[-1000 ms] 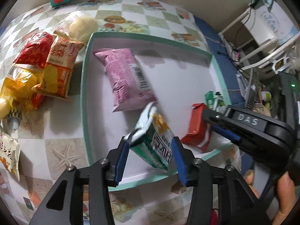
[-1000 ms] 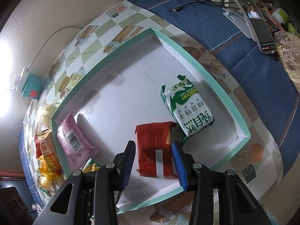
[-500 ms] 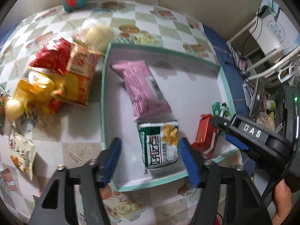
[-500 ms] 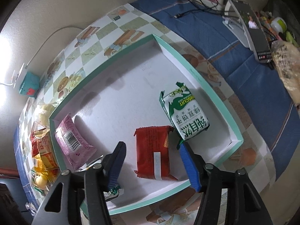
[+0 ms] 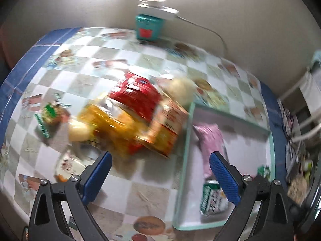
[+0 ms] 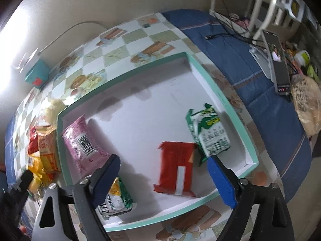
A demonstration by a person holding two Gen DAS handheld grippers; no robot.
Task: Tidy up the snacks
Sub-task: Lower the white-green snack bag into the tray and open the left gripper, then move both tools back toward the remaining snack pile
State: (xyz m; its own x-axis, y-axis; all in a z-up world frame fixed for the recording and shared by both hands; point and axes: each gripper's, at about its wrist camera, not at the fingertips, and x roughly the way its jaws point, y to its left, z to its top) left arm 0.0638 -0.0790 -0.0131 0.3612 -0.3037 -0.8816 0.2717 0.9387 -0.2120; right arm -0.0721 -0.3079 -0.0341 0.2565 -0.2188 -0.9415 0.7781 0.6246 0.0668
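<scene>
Snacks split between tray and tabletop. Right gripper (image 6: 163,178) hangs over the near part of the white tray (image 6: 226,108) with teal rim; its jaws have just been opening and stand wide apart, nothing pinched. Red packet (image 6: 176,168) lies flat on the tray floor between the blue pads, untouched. Green-white biscuit pack (image 6: 208,132) sits just beyond the right pad, one corner overlapping the red packet. Pink packet (image 6: 84,142) lies beyond the left pad, near the tray's left wall. Green noodle-style pack (image 6: 116,198) is partly hidden under the left pad, at the tray's near edge. Left gripper (image 5: 160,176) is over the checkered tablecloth (image 5: 140,70) beside the tray; jaws just been opening, wide apart and empty. Blurred pile of red, orange and yellow bags (image 5: 136,116) lies ahead of it, outside the tray. Teal box (image 5: 148,27) by the wall, far ahead
</scene>
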